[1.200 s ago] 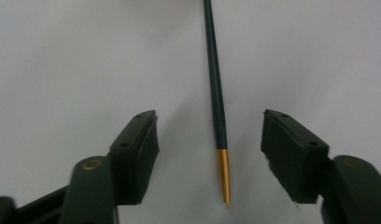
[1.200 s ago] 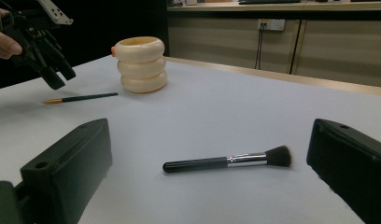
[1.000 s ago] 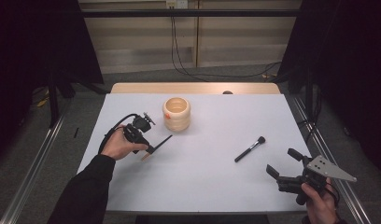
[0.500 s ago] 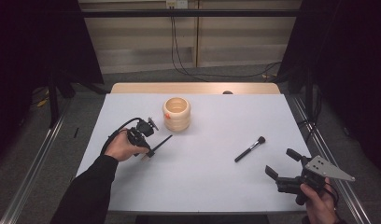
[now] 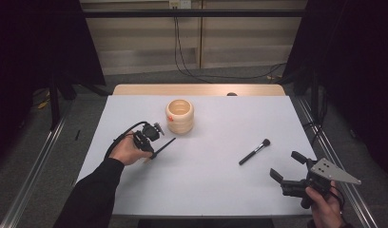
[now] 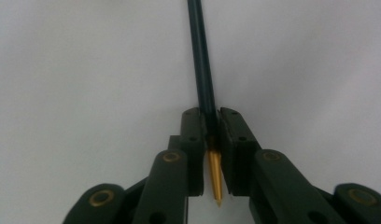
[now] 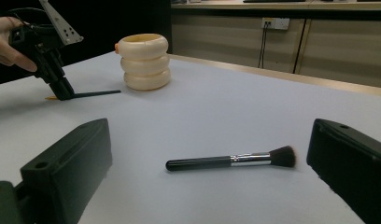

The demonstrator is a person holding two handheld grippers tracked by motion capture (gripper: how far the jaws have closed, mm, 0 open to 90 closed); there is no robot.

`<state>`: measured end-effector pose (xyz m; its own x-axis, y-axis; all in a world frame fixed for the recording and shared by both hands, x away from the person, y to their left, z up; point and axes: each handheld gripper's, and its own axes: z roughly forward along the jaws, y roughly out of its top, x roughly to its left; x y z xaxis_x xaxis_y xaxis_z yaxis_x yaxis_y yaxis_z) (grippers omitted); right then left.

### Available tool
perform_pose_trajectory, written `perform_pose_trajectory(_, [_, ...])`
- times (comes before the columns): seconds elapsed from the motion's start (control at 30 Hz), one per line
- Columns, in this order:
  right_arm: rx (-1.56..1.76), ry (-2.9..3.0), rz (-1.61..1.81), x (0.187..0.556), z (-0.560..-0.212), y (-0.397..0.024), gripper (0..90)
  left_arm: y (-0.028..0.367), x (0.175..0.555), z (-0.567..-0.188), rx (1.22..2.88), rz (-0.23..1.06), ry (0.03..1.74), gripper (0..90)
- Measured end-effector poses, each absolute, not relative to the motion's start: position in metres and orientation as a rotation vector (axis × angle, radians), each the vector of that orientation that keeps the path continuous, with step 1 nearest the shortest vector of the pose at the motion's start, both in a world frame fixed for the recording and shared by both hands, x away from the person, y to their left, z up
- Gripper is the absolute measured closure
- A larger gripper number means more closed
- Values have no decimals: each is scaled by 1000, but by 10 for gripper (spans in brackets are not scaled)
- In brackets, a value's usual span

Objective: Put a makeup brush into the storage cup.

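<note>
Left gripper [image 5: 151,153]: its black jaws, which have just been closing, now clamp a slender dark pencil-like stick [image 6: 201,60] near its tapered gold tip [image 6: 215,179]; the smooth shaft runs ahead of the jaws, low over the matte white table [image 5: 211,185]. Just beyond the stick's far end stands a cream holder of three stacked rounded rings [image 5: 179,116], open on top. Right gripper [image 5: 288,167]: jaws spread wide, holding nothing, near a black-handled makeup brush [image 7: 230,161] with a silver ferrule and dark soft bristles, lying flat.

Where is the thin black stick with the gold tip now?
High view: the thin black stick lies left of centre on the table, clamped in the left gripper, near the cream ringed holder.
</note>
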<state>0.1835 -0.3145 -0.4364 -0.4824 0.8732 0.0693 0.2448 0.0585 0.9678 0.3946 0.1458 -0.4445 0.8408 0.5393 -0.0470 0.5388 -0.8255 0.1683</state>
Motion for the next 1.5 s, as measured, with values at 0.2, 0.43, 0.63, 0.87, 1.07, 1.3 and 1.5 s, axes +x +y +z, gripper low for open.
perform_pose_trajectory(0.2, [1115,1780,1450,184,-436,-315,0,150,397,-446,2801,-38,850,835])
perform_pose_trajectory(0.43, [1122,1776,1443,184,-437,-315,0,152,397,-445,2808,-40,841,836])
perform_pose_trajectory(0.63, [1117,1781,1447,184,-437,-316,0,154,399,-444,2794,-64,857,836])
perform_pose_trajectory(0.87, [1121,1777,1444,184,-437,-316,0,155,399,-445,2770,-61,865,836])
perform_pose_trajectory(1.07, [1118,1780,1445,184,-437,-316,0,158,397,-445,2751,-52,871,837])
perform_pose_trajectory(1.3, [1123,1770,1445,184,-437,-316,0,162,396,-445,2724,-34,868,836])
perform_pose_trajectory(1.5, [1123,1774,1441,184,-437,-316,0,173,394,-441,2656,-29,909,836])
